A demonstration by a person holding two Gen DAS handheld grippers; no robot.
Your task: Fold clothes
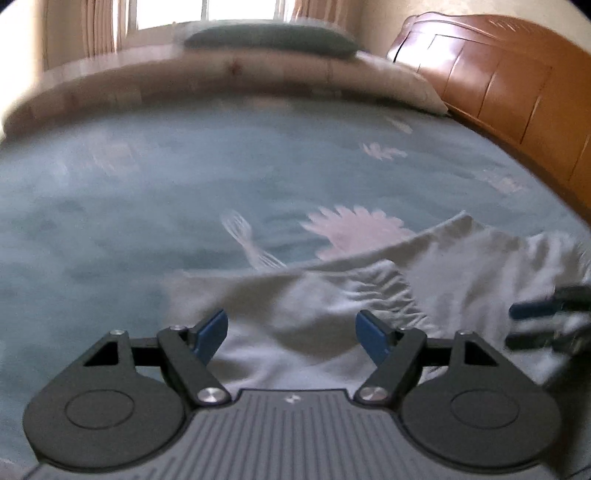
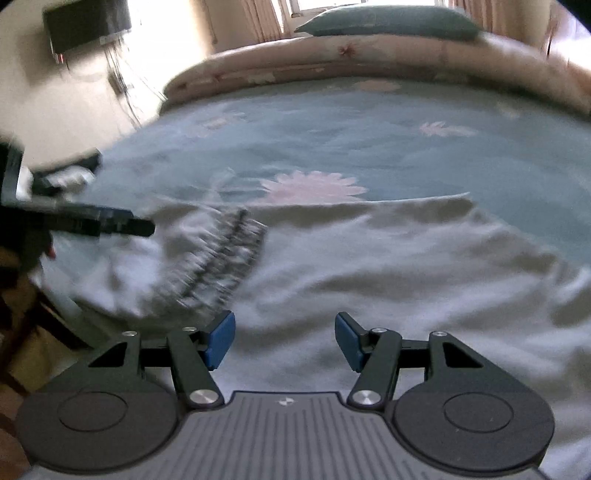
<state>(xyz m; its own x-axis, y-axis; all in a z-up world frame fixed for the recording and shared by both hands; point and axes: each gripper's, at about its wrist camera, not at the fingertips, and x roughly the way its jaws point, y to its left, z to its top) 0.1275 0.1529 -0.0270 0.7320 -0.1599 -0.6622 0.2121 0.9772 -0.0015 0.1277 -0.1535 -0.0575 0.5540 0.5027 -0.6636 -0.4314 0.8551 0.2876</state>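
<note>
A light grey-white garment (image 2: 388,258) lies rumpled on the teal bedspread; its gathered, dark-stitched part (image 2: 221,254) shows blurred left of centre. In the left wrist view the same garment (image 1: 332,295) fills the lower middle and right. My left gripper (image 1: 291,336) hovers over it, blue pads wide apart, nothing pressed between them. My right gripper (image 2: 284,341) stands open above the cloth as well. Each gripper shows in the other's view: the right gripper (image 1: 546,325) at the far right edge, the left gripper (image 2: 110,223) at the left edge.
The teal bedspread (image 1: 184,184) with pink flowers spreads beyond the garment. A rolled pink quilt (image 2: 369,55) and a teal pillow (image 2: 388,20) lie at the far side. A wooden headboard (image 1: 517,92) runs along the right. A dark box (image 2: 85,22) hangs on the wall.
</note>
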